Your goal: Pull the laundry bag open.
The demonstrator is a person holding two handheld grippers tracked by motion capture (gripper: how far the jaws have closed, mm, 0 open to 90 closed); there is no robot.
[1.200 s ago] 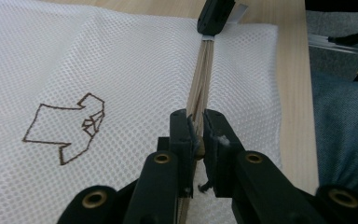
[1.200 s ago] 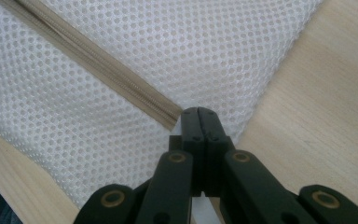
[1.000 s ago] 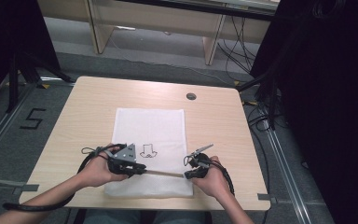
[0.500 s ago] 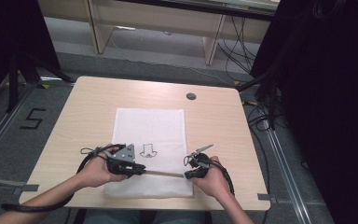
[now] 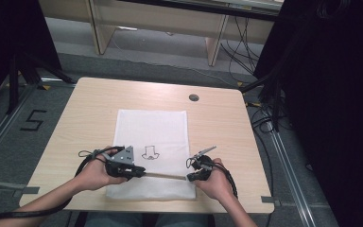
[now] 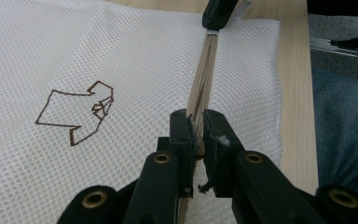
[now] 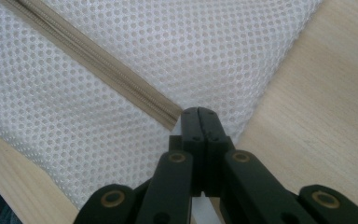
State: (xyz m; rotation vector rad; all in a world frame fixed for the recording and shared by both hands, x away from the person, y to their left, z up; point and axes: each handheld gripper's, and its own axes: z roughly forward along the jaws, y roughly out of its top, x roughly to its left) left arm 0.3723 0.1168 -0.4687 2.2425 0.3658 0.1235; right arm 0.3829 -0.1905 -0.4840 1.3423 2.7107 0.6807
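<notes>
A white mesh bag [image 5: 153, 130] lies flat on the wooden table [image 5: 217, 123], with a small line drawing [image 5: 150, 152] printed on it. A beige zipper [image 5: 165, 175] runs across its near end. My left gripper [image 5: 139, 171] is shut on the zipper pull [image 6: 197, 145] at the zipper's left part. My right gripper [image 5: 191, 177] is shut on the bag's edge at the zipper's right end [image 7: 172, 119]. In the left gripper view the zipper [image 6: 205, 74] stretches straight ahead to the right gripper [image 6: 219, 11]. Both hands rest at the table's near edge.
A round cable hole [image 5: 194, 98] sits in the tabletop at the far right. Cables trail from both grippers over the near edge. The floor beside the table carries rails and a taped "5" [image 5: 32, 120]. A wooden desk [image 5: 156, 19] stands beyond the table.
</notes>
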